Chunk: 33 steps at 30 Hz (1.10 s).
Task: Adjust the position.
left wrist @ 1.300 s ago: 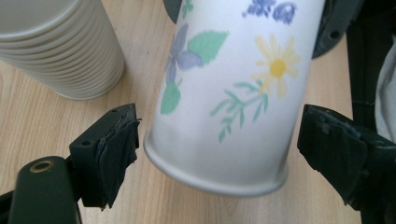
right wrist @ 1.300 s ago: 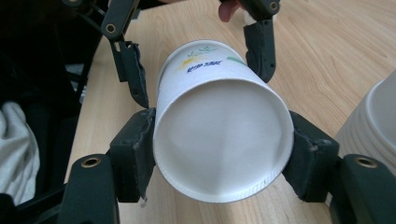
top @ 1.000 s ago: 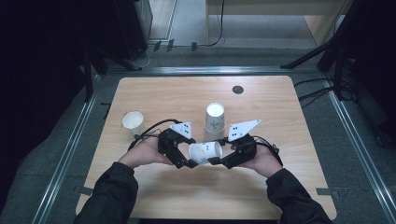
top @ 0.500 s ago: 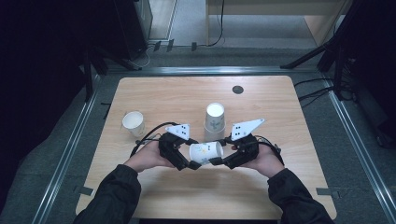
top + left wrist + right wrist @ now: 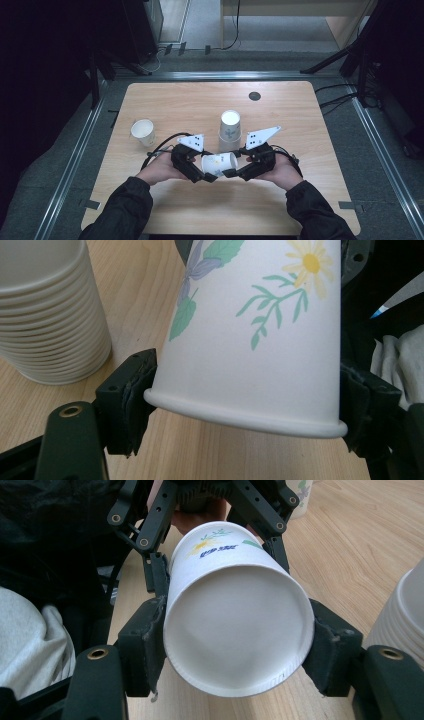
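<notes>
A white paper cup (image 5: 219, 163) with a flower print lies on its side in the air between both grippers, near the table's front middle. My left gripper (image 5: 207, 172) reaches in from the left. Its jaws have just been closing, and in the left gripper view its pads (image 5: 134, 399) press on the cup (image 5: 260, 340) just above the rim. My right gripper (image 5: 231, 171) comes from the right, shut on the cup's base end (image 5: 235, 630), with a pad (image 5: 150, 645) on each side. The left gripper (image 5: 217, 560) shows behind the cup in the right gripper view.
A stack of upside-down white cups (image 5: 230, 131) stands just behind the grippers, and shows again as the stack (image 5: 50, 315) at the left and the stack (image 5: 400, 620) at the right. A single upright cup (image 5: 142, 131) sits at the left. A black disc (image 5: 254, 96) lies near the far edge.
The left gripper's jaws have closed in onto the rim end of the cup. The right gripper and the cup have stayed in place.
</notes>
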{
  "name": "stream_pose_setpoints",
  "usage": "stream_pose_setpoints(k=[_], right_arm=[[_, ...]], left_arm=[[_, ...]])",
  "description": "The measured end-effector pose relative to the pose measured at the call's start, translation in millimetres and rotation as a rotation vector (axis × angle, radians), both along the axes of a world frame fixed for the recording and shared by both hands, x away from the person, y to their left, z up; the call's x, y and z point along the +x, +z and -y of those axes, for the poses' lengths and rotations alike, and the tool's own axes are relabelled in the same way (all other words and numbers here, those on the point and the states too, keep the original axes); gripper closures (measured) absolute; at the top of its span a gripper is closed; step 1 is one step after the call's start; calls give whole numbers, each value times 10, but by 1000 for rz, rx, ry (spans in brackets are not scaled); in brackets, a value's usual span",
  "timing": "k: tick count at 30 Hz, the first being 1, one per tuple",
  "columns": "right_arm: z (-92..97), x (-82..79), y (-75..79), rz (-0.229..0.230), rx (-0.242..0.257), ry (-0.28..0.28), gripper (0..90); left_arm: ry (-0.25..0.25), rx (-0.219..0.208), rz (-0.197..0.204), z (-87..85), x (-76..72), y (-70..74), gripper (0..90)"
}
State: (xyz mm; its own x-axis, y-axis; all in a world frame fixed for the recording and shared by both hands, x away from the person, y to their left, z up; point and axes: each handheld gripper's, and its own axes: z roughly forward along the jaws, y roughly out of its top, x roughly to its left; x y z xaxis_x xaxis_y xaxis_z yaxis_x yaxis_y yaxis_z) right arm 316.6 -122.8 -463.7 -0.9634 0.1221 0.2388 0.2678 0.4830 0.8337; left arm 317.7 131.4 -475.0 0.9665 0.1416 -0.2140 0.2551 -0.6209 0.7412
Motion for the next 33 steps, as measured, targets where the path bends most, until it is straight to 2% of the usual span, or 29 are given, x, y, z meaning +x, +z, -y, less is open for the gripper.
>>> stream_pose_setpoints(k=[7, 10, 16, 17, 20, 22, 26, 29, 33], right_arm=[[-3, 0, 4, -3, 2, 0, 339], [-20, -2, -3, 3, 0, -8, 265], [-40, -4, -29, 9, -35, -26, 202], [-40, -1, -32, 11, -40, -28, 198], [-39, -1, -44, 14, -60, -36, 192], [-40, 0, -50, 24, -66, -36, 192], [-57, -4, -68, 37, -89, -35, 196], [-79, -19, -84, 50, -127, -38, 210], [-94, -17, -111, 47, -138, -35, 210]], left_arm=[[1, 0, 11, -28, -2, 34, 241], [7, -3, 13, -54, 3, 54, 241], [31, -3, 17, -131, 29, 111, 243], [35, -9, 5, -143, 35, 117, 243], [47, 36, 21, -161, 40, 160, 243], [48, 39, 20, -174, 37, 195, 243], [49, 77, 41, -184, 35, 273, 243], [45, 101, 57, -174, 19, 322, 243], [35, 142, 40, -169, 33, 356, 243]])
